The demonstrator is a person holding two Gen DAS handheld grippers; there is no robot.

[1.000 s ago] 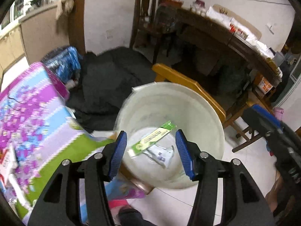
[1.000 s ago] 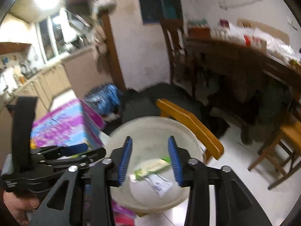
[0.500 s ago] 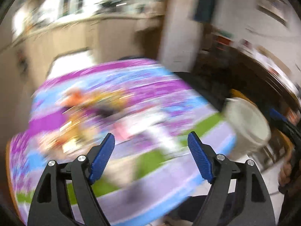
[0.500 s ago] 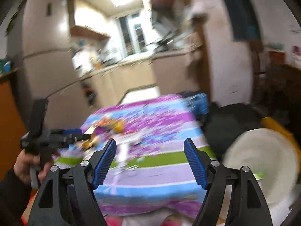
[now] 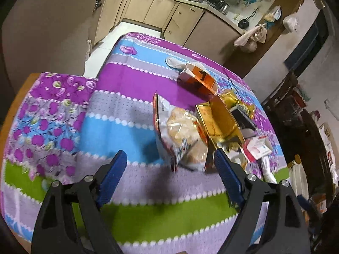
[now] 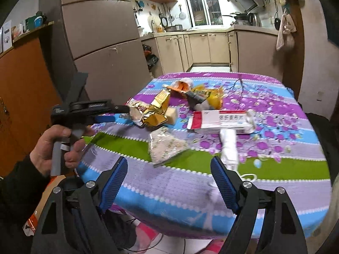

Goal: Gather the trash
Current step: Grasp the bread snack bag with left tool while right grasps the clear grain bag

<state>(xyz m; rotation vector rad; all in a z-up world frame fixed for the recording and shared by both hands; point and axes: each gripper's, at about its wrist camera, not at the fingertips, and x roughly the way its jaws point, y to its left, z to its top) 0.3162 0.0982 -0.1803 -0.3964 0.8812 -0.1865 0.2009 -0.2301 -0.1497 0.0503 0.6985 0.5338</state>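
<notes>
With both pairs of fingers released and just opened, nothing between them, bring your left gripper (image 5: 169, 170) over the crinkled clear snack bag (image 5: 180, 135) lying just ahead on the counter (image 5: 127, 218), while your right gripper (image 6: 169, 175) takes the small speckled clear packet (image 6: 166, 146) ahead of its fingers.

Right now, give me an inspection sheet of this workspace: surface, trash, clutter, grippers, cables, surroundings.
Surface: table under a striped floral cloth, mostly bare near the front edge.
Trash: snack bag, gold wrapper, orange carton, medicine box, clear packet, white tube, all lying loose mid-table.
Clutter: nothing seen beyond the trash.
Grippers: left gripper and right gripper both open, holding nothing, jaws just been opening.
Cables: thin cord under the table edge.
Surroundings: kitchen cabinets, fridge.
</notes>
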